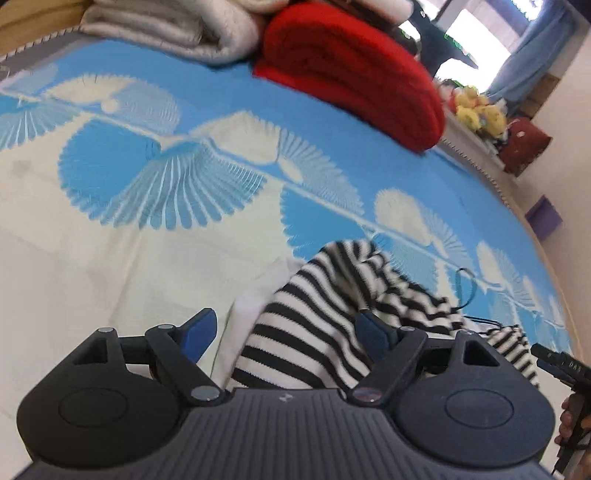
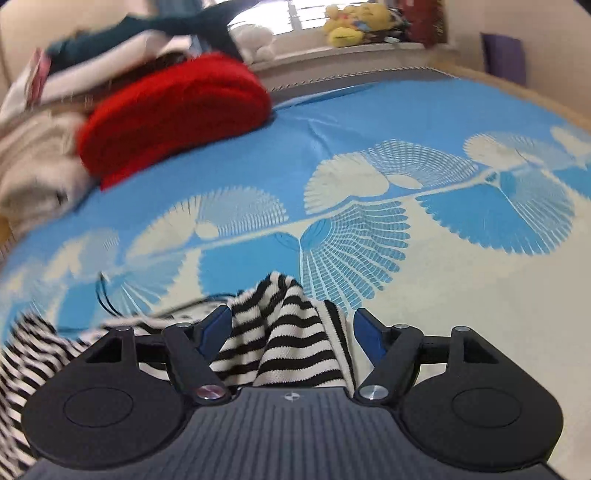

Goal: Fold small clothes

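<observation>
Lying bunched on the bed (image 1: 110, 258), the striped top (image 1: 314, 332) fills each frame's lower middle. Both the left gripper (image 1: 291, 332) and the right gripper (image 2: 291, 328) hold their fingers wide, gripping nothing.

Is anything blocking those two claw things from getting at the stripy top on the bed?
Nothing visible does. The striped top already lies bunched between the open jaws of the left gripper and the right gripper.

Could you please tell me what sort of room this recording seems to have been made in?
Most likely a bedroom at home. The work surface looks like a bed under a blue-and-cream patterned bedspread, with folded blankets stacked at its far end and yellow plush toys on the window ledge beyond.
</observation>
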`<state>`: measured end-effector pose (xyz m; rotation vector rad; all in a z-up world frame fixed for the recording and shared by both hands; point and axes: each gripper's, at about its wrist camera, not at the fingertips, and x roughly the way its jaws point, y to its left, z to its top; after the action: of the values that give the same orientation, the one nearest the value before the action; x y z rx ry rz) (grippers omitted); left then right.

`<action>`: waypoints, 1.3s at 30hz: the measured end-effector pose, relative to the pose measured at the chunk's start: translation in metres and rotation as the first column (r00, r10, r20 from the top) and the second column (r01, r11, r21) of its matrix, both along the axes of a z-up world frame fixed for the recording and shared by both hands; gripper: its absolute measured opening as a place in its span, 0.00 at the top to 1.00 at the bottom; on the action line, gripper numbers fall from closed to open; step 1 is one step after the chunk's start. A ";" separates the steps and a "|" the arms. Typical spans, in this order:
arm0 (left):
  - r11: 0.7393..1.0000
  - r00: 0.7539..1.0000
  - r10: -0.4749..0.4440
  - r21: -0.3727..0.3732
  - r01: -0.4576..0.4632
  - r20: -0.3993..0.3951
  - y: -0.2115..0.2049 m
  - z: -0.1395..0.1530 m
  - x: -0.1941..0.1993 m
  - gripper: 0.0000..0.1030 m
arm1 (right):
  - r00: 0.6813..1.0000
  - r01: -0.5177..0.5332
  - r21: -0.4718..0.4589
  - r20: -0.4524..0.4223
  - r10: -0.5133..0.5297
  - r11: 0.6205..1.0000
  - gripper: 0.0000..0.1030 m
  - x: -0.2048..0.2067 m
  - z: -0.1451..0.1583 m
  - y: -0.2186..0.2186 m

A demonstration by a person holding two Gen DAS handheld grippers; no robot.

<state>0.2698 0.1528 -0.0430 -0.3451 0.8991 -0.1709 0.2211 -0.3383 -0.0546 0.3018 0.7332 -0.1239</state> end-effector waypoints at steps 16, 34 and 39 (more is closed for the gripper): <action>0.991 0.993 0.121 -0.066 -0.120 0.008 0.014 -0.004 0.017 0.95 | 0.950 0.313 0.027 0.006 -0.313 0.950 1.00 0.005 -0.010 -0.037; 0.997 0.997 -0.032 0.066 0.027 0.077 0.010 0.036 -0.063 0.26 | 0.986 0.153 0.140 0.047 -0.161 0.978 0.52 -0.107 0.055 -0.036; 0.998 0.999 0.007 0.059 -0.010 0.045 0.002 0.045 -0.104 0.19 | 0.994 0.094 0.122 -0.067 -0.087 0.988 0.52 -0.169 0.033 -0.016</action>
<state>0.1656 0.1546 0.0020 -0.2890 0.8562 -0.1438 0.0520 -0.3543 -0.0215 0.4526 0.7896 -0.1745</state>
